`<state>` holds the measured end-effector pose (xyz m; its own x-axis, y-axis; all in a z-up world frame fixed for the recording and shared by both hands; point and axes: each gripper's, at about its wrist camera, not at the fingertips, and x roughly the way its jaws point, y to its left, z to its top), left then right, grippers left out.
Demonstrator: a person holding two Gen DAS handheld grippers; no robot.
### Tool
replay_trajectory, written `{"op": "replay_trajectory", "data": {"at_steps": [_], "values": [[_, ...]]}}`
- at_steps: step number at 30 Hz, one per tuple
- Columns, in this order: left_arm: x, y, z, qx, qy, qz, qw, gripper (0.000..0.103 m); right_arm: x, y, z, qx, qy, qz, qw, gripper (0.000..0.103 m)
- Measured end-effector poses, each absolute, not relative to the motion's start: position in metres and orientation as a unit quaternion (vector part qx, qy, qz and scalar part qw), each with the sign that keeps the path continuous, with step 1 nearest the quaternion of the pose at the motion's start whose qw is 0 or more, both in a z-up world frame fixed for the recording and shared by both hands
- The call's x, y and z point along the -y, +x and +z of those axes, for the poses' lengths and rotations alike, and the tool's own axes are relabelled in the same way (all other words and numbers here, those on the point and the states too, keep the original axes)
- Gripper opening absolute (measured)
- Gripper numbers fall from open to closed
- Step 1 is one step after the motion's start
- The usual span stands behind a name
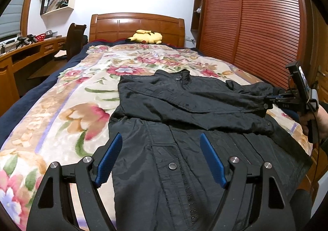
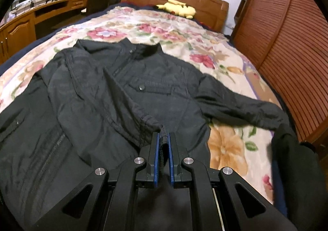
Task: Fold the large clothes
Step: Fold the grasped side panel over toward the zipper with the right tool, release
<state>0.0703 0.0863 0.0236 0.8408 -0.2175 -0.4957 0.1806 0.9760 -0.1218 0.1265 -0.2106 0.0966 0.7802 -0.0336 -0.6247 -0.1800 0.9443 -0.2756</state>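
Black jacket (image 1: 184,120) lies front-up on the floral blanket (image 1: 67,112), one sleeve drawn across its chest. Right gripper (image 2: 163,145) pinches that sleeve's cuff (image 2: 163,134); left gripper (image 1: 162,159) hangs wide open over the lower front, holding nothing. Risks: the slick cuff slipping free, or the unpinned body dragging and bunching.

Jacket (image 1: 184,149) hem beyond bottom edge
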Motion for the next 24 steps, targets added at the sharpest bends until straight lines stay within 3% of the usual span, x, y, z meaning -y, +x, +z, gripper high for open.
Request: {"op": "replay_trajectory", "data": {"at_steps": [5, 10, 17, 19, 24], "values": [[-0.08, 0.07, 0.023, -0.261, -0.03, -0.108, 0.959, 0.079, 0.206, 0.122, 0.104, -0.329, -0.148, 0.038, 0.932, 0.009], [-0.074, 0.069, 0.024, -0.255, -0.028, -0.114, 0.96, 0.079, 0.206, 0.114, 0.114, -0.309, -0.142, 0.024, 0.94, 0.048], [-0.06, 0.069, 0.026, -0.249, -0.014, -0.124, 0.961, 0.084, 0.204, 0.103, 0.095, -0.315, -0.124, 0.072, 0.938, 0.049], [-0.056, 0.07, 0.026, -0.247, -0.012, -0.126, 0.961, 0.103, 0.201, 0.104, 0.083, -0.326, -0.128, 0.081, 0.933, 0.049], [-0.047, 0.072, 0.027, -0.245, -0.009, -0.132, 0.96, 0.103, 0.196, 0.108, 0.057, -0.357, -0.135, 0.095, 0.919, 0.049]]}}
